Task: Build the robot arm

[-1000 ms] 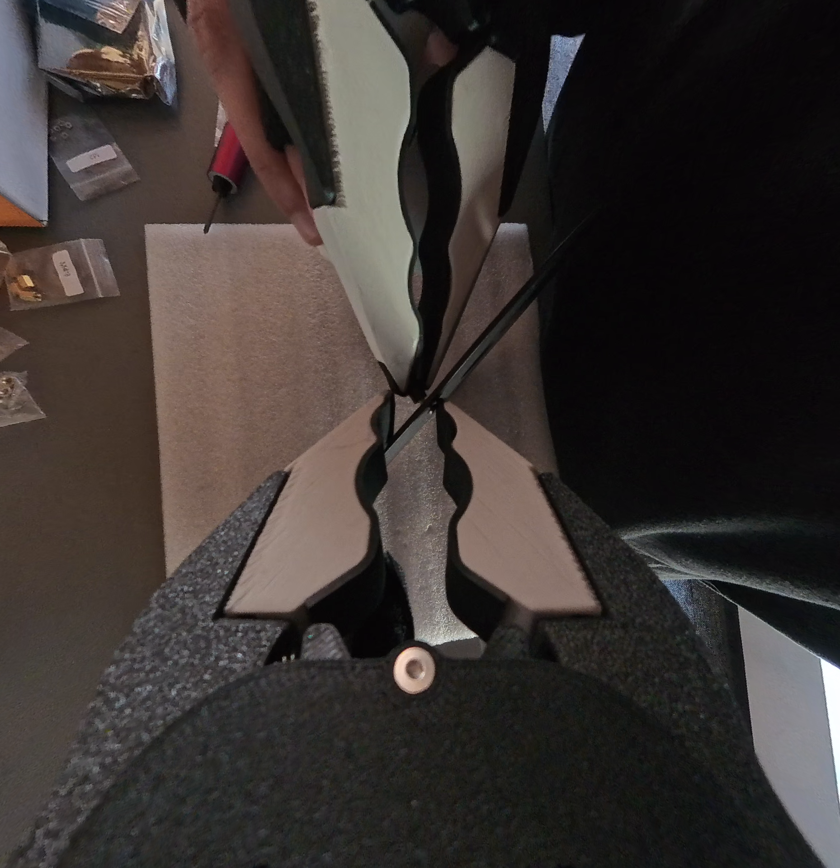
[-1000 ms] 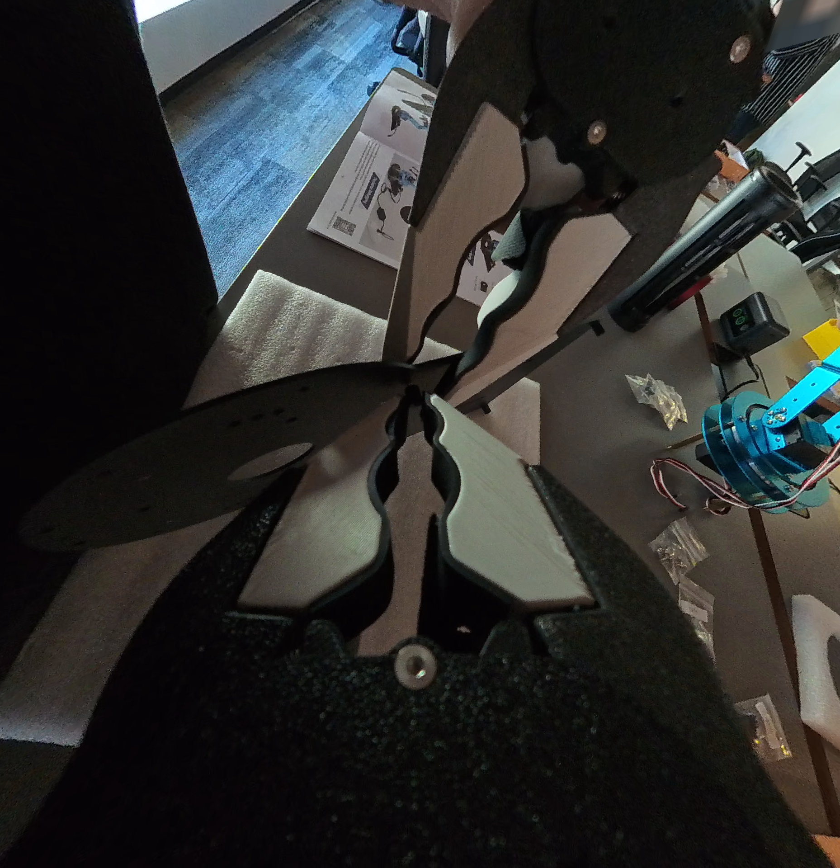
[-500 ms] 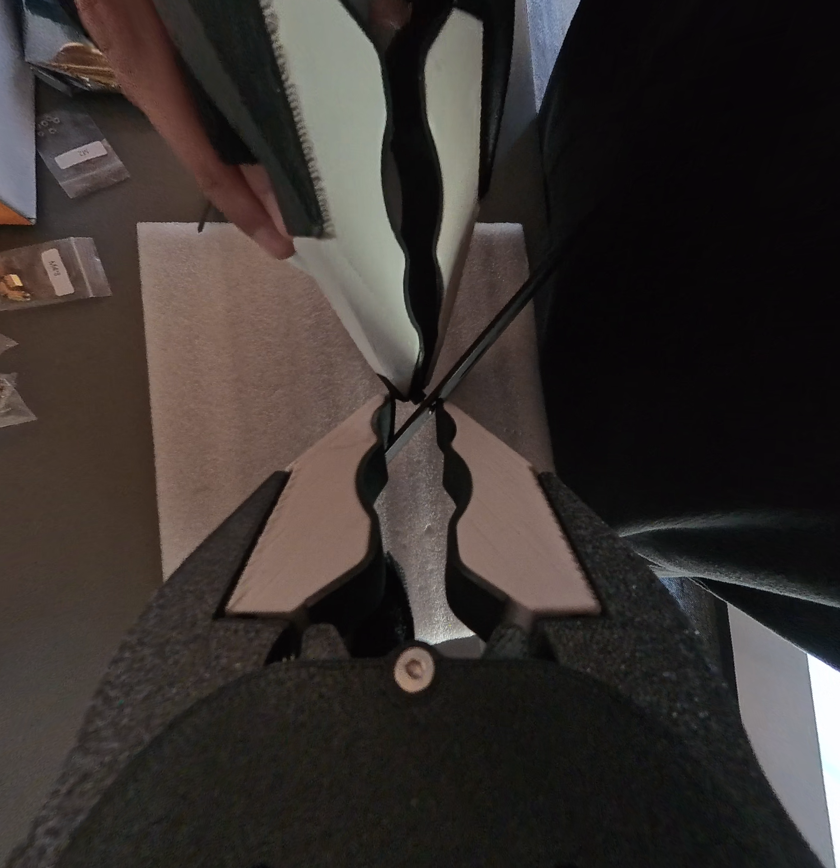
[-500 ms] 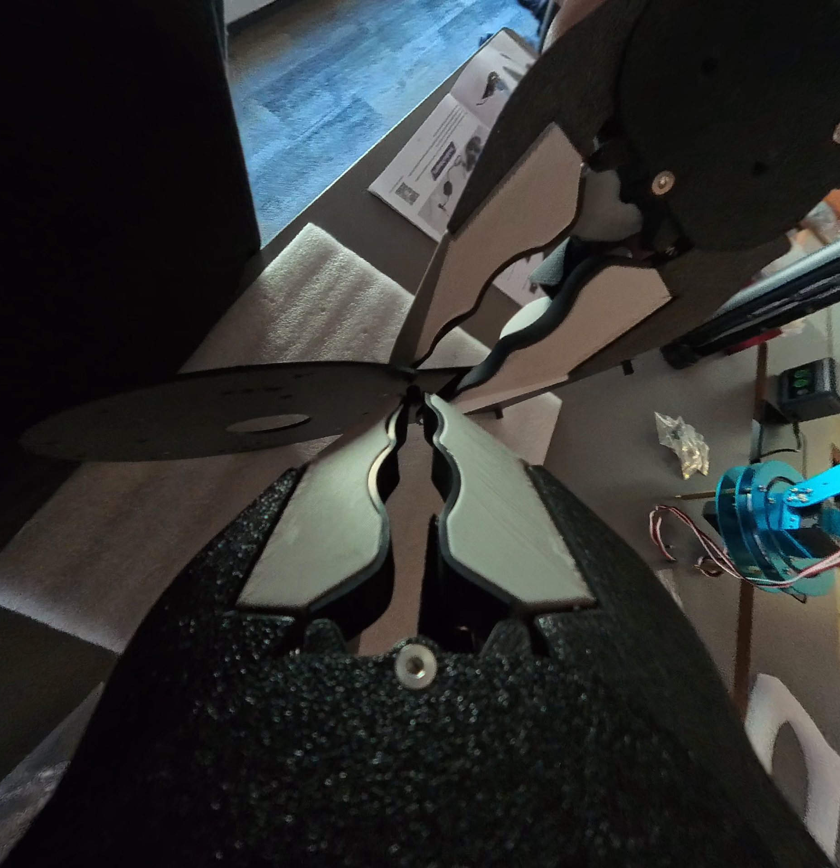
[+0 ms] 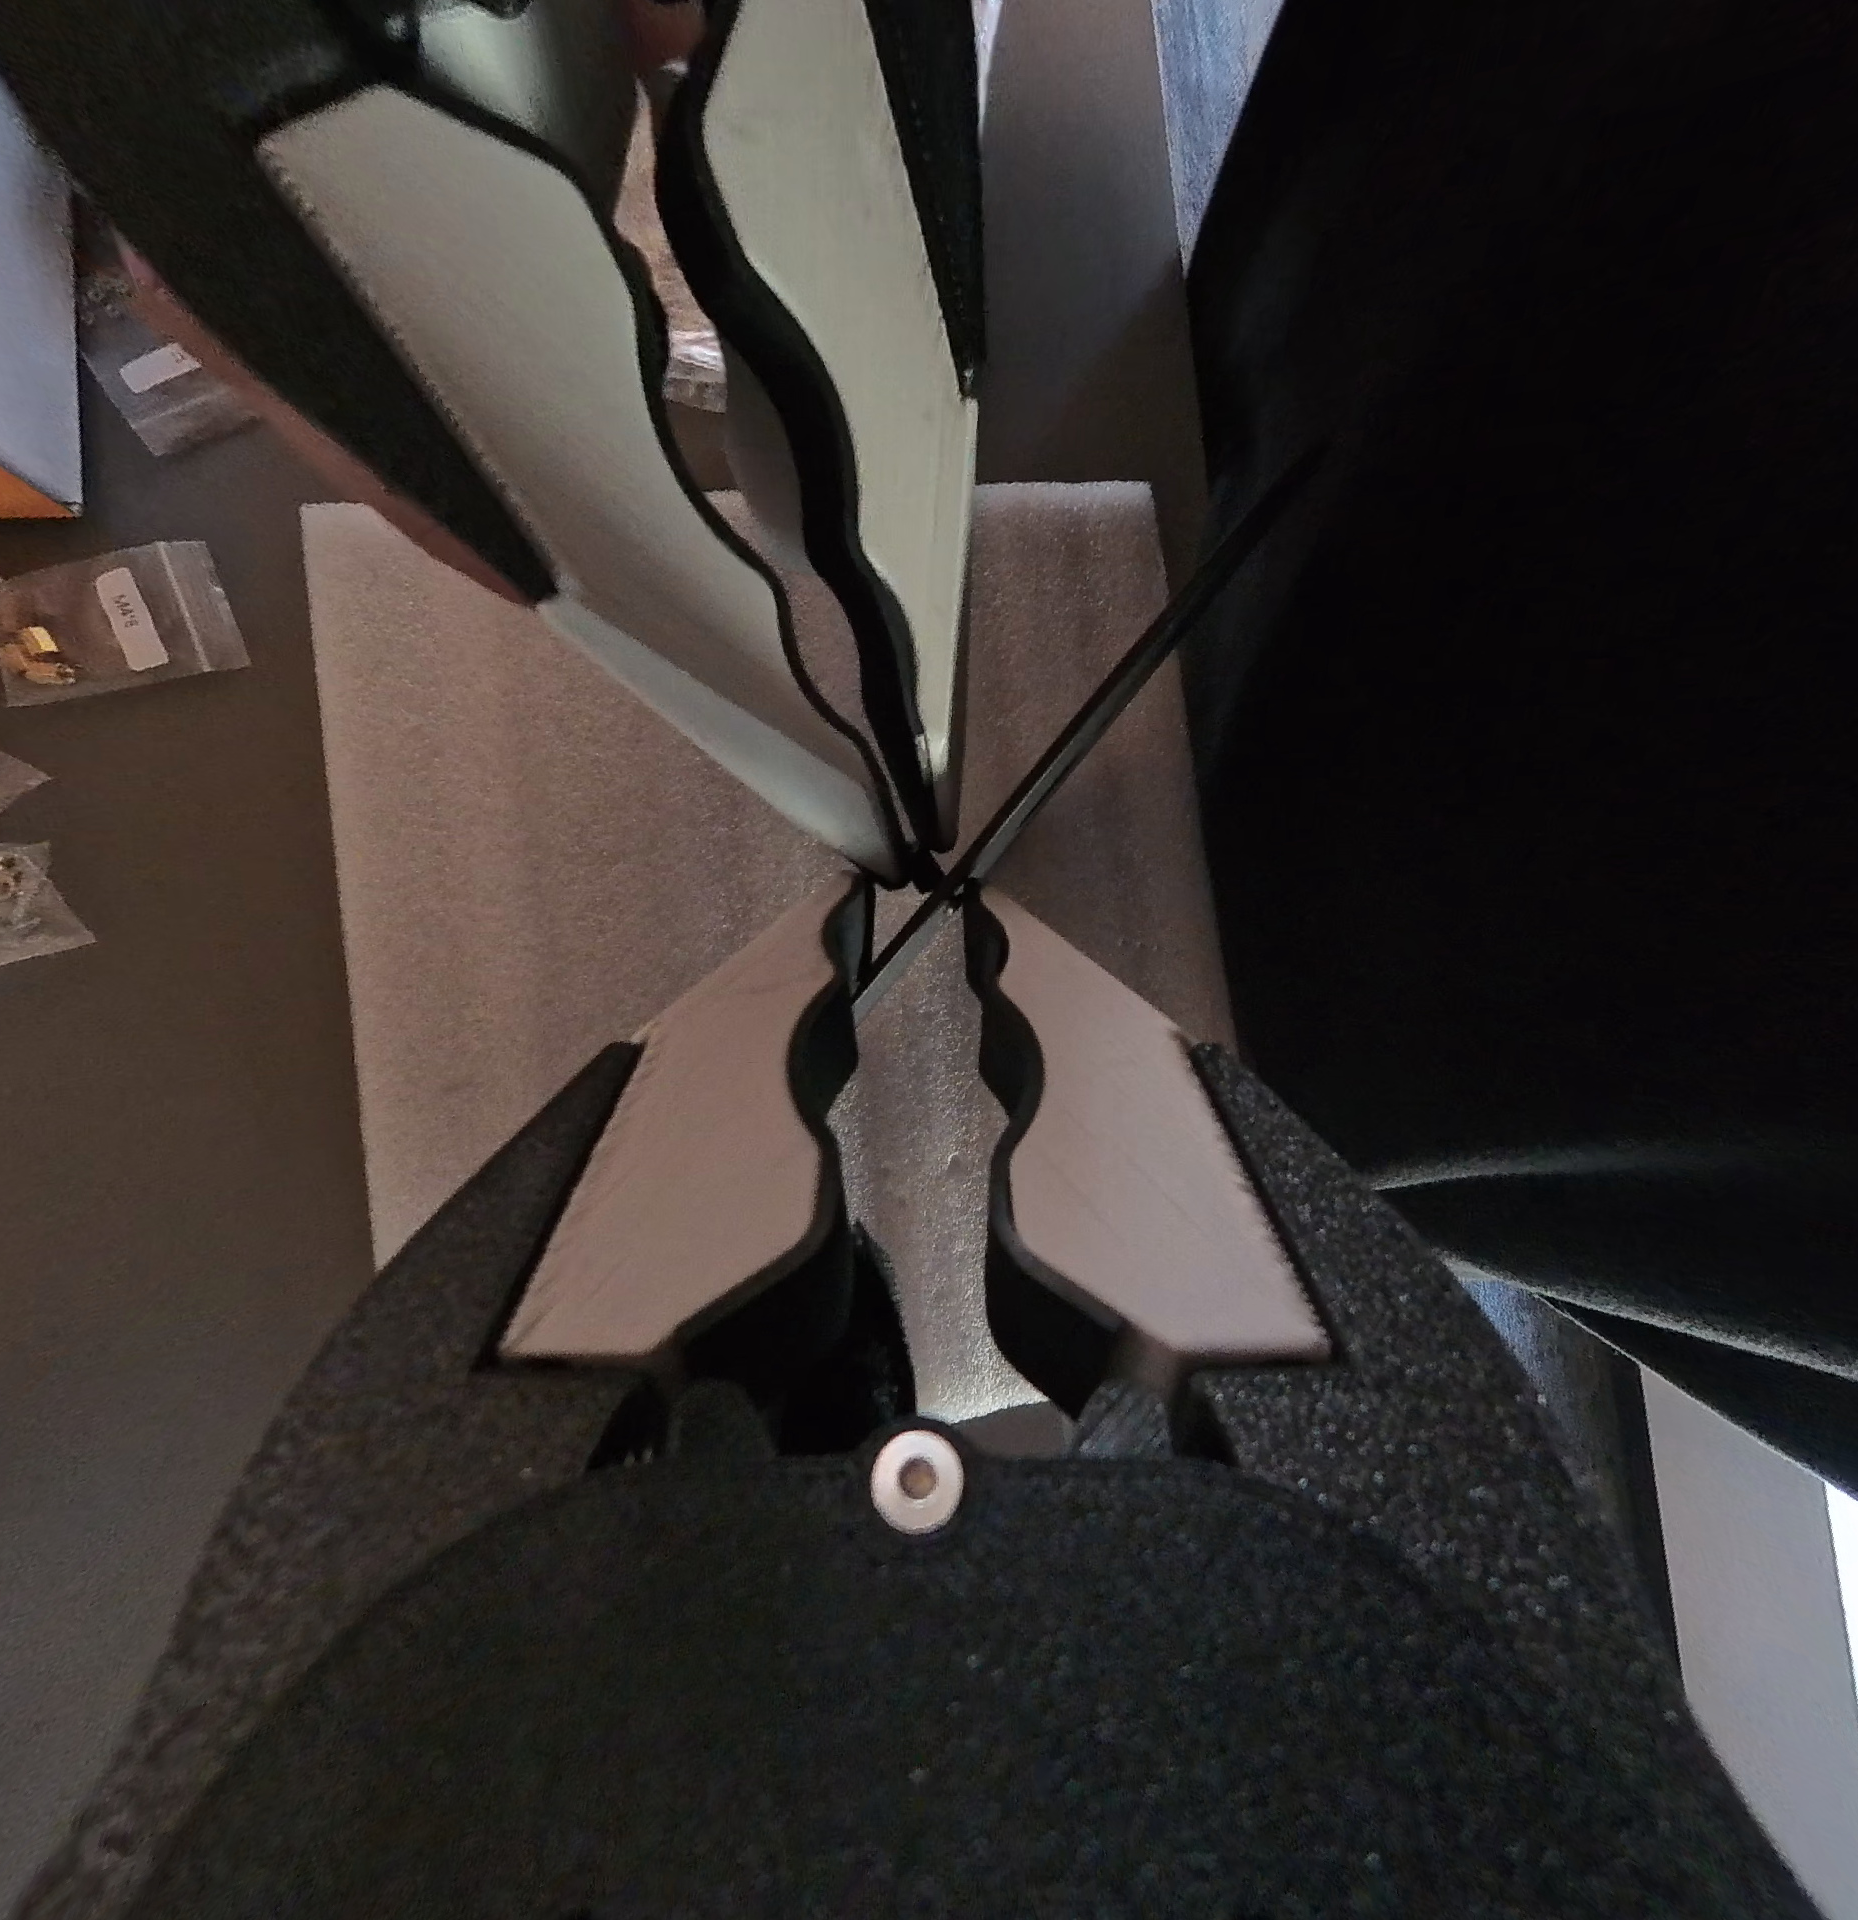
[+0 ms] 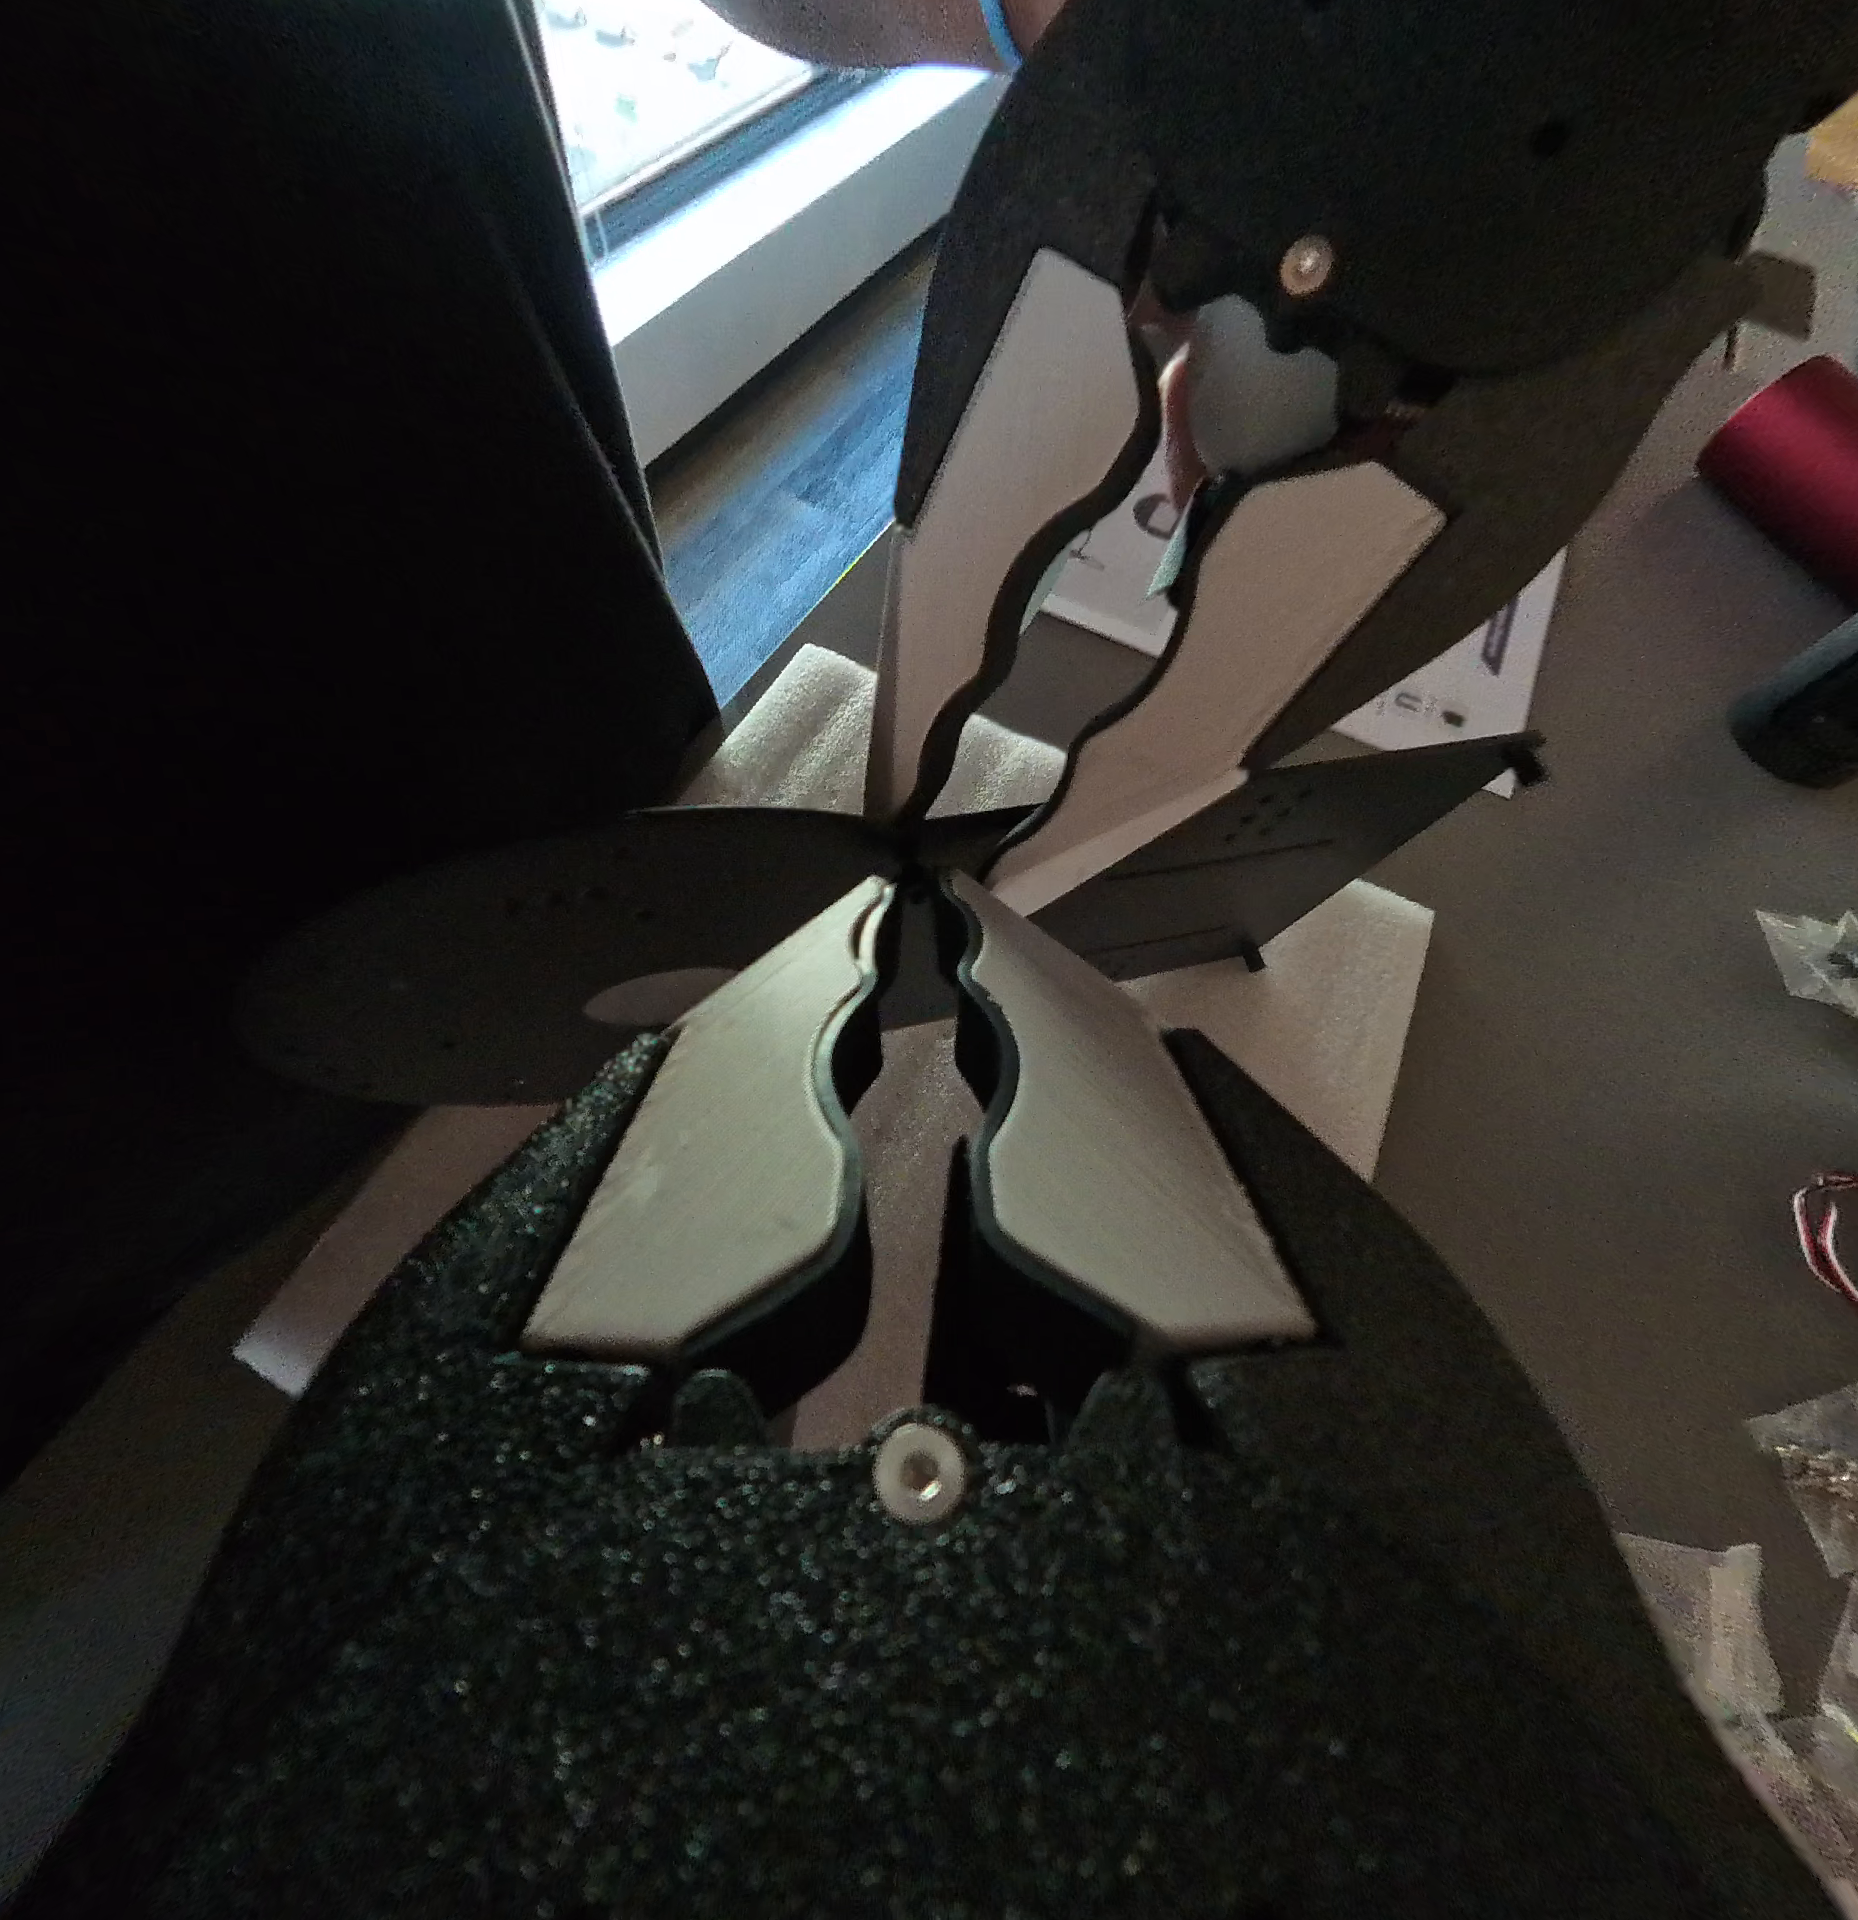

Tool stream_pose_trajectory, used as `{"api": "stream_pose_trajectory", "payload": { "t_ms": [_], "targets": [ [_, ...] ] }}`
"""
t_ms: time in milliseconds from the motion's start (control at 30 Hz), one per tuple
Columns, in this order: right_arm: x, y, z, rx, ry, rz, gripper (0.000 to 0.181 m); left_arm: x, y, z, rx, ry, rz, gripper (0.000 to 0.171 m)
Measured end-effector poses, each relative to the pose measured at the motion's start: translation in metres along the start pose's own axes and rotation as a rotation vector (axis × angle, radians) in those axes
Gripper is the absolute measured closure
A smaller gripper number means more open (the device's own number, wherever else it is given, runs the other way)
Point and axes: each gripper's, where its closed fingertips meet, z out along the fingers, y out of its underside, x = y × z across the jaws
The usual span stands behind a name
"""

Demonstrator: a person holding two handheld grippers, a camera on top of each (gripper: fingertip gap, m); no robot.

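A thin black plate is held in the air over a white foam sheet (image 5: 592, 831). In the left wrist view the black plate (image 5: 1112, 717) is edge-on, a slanted dark line. In the right wrist view it (image 6: 468, 987) shows a round part with a hole on the left and a straight part on the right. My left gripper (image 5: 914, 894) is shut on it, the plate running slantwise between the fingertips. My right gripper (image 6: 920, 883) is closed on the same spot from the opposite side. Each gripper shows tip to tip in the other's view: the right gripper (image 5: 909, 847) and the left gripper (image 6: 946, 831).
The foam lies on a dark table. Small plastic bags of hardware (image 5: 114, 623) and a pale box (image 5: 21, 364) lie left. A booklet (image 6: 1444, 686), a red cylinder (image 6: 1808, 488), a black cylinder (image 6: 1818, 707) and more bags (image 6: 1829, 956) lie right. Dark clothing (image 5: 1527, 623) is close. My two grippers' fingertips are within a few centimetres of each other.
The right gripper has swung about the shared grip point, so the plate's face shows more in its view. The left gripper and plate have stayed together. The hand has left the left view.
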Motion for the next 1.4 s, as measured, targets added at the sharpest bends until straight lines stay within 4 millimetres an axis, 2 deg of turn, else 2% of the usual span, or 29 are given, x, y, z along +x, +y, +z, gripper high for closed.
{"api": "stream_pose_trajectory", "payload": {
  "t_ms": [233, 600, 933, 1400],
  "targets": [
    [0.0005, 0.0001, -0.0005, 0.085, 0.068, 0.061, 0.177, -0.0003, -0.0006, 0.0003, 0.002, 0.006, 0.010, 0.155],
    [0.0006, -0.0024, -0.0026, 0.402, -0.065, 0.415, 0.177, -0.0015, -0.0013, 0.0011, 0.008, -0.018, 0.018, 0.154],
    [0.0012, -0.0029, -0.0019, 0.491, -0.083, 0.450, 0.177, -0.0011, 0.0008, 0.0006, -0.005, -0.028, 0.070, 0.153],
    [0.0006, 0.0000, -0.0001, 0.604, -0.139, 0.600, 0.178, -0.0014, 0.0056, 0.0006, -0.065, -0.057, 0.135, 0.152]
  ]
}}
